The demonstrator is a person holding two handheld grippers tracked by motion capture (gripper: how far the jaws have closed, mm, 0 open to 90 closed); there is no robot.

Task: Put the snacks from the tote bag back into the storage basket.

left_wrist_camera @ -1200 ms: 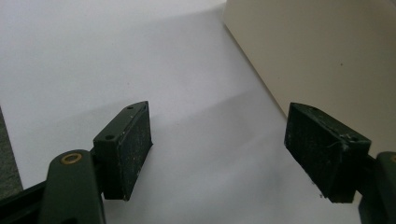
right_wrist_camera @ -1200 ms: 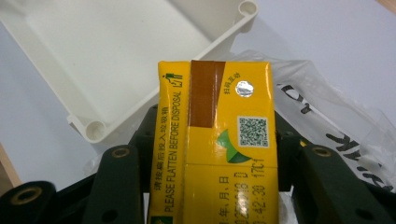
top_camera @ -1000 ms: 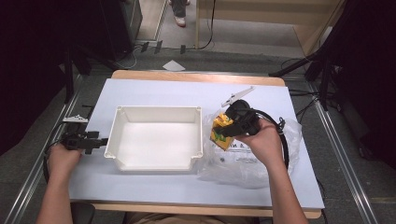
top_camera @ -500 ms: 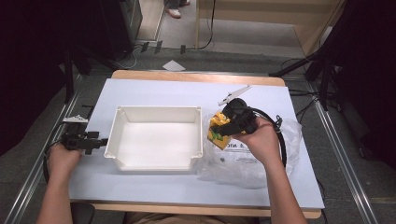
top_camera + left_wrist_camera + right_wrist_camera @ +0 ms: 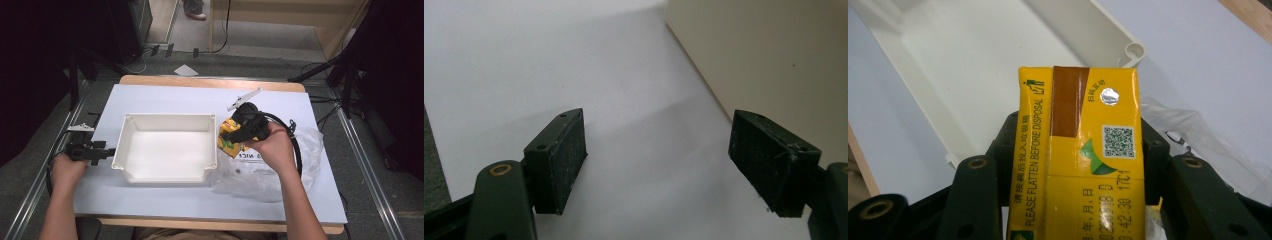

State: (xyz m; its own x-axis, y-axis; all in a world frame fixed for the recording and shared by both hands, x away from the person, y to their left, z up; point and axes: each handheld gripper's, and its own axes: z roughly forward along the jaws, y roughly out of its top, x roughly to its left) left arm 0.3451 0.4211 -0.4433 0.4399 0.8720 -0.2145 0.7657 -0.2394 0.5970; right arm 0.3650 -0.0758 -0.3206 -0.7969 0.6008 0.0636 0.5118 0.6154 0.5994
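1. The right gripper [image 5: 239, 131] has its jaws clamped on the sides of a yellow drink carton [image 5: 1083, 150], as a second ago.
2. The carton has shifted slightly left since then and now sits just beside the white tray's [image 5: 165, 120] right wall, over a clear plastic bag [image 5: 310, 150].
3. The left gripper [image 5: 107, 151] stays put at the tray's left wall, jaws apart on nothing.
4. All sits on the pale worktop [image 5: 175, 97].

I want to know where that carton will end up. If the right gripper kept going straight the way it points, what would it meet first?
Probably the white bin: the right gripper, shut on the yellow carton, points at its near corner, so the carton may meet the rim first.
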